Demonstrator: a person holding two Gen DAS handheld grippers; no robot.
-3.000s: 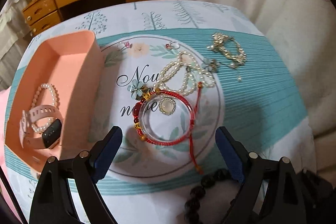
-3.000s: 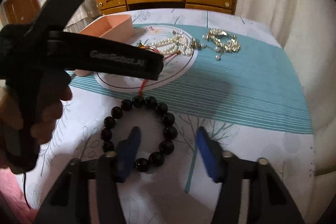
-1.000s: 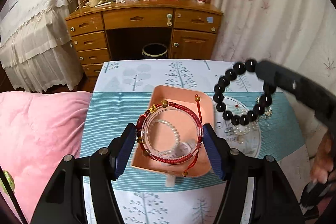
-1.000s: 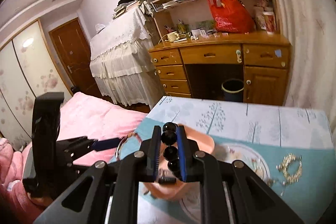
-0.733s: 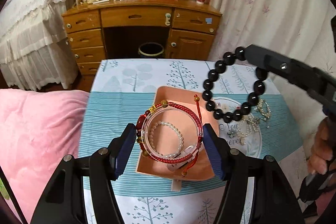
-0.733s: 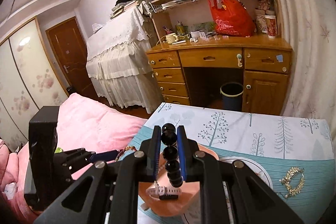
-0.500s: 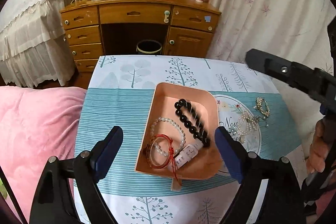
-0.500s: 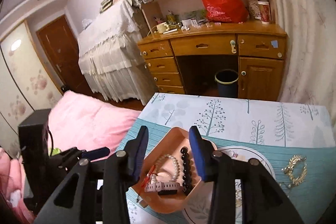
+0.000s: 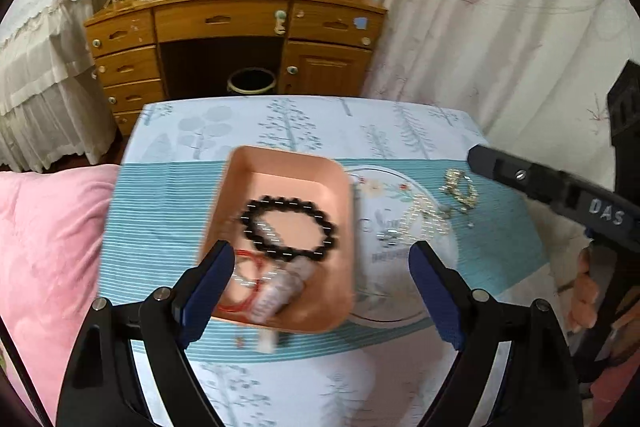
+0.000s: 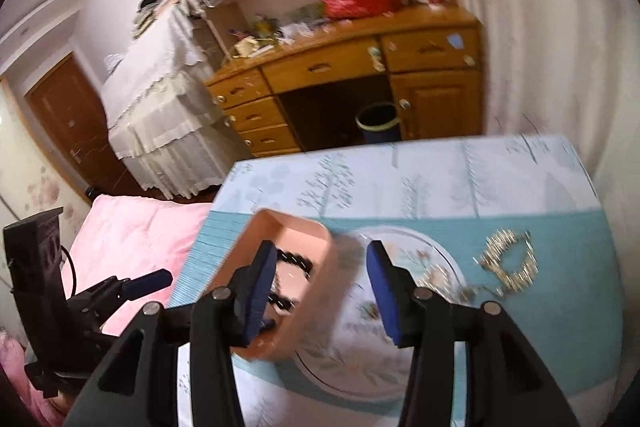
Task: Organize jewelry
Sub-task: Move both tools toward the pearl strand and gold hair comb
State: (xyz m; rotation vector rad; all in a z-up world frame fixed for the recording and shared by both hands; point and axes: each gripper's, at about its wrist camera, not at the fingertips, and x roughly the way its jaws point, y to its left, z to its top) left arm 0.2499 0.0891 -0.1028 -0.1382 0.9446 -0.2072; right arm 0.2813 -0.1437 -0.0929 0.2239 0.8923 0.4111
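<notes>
We see the black bead bracelet (image 9: 289, 229) lying in the pink tray (image 9: 240, 187) on the bench (image 9: 280, 123), beside a red cord bracelet (image 9: 244, 281). Our left tongs (image 9: 322, 285) stand spread and empty; our right tongs (image 10: 322, 291) are opening, nothing between them.

Black hand-held gripper (image 9: 320, 291) — blue pads (image 9: 208, 291)

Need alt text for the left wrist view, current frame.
Pink tray on a teal tablecloth holds a black bead bracelet and a red cord bracelet. The empty left gripper hovers open above it; pearl beads and gold jewelry lie to the right.
</notes>
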